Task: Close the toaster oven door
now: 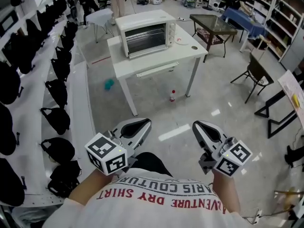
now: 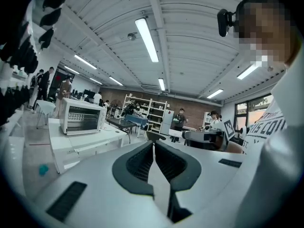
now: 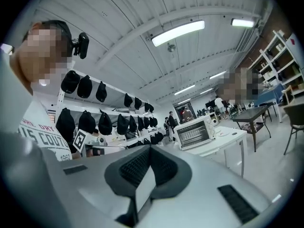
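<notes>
The white toaster oven (image 1: 145, 32) stands on a white table (image 1: 156, 61) across the room, a wire rack showing in its front. It also appears small in the left gripper view (image 2: 80, 118) and the right gripper view (image 3: 194, 132). From this distance I cannot tell how its door stands. My left gripper (image 1: 145, 122) and right gripper (image 1: 195, 125) are held side by side close to my chest, far from the table. Both are shut with nothing between the jaws, as the left (image 2: 153, 144) and right (image 3: 150, 147) gripper views confirm.
White shelves of black caps (image 1: 57, 89) line the left side. On the floor by the table lie a red-capped bottle (image 1: 172, 96) and a teal object (image 1: 109, 83). A dark glass table (image 1: 213, 25) and a black chair (image 1: 256, 72) stand to the right. People stand at the back.
</notes>
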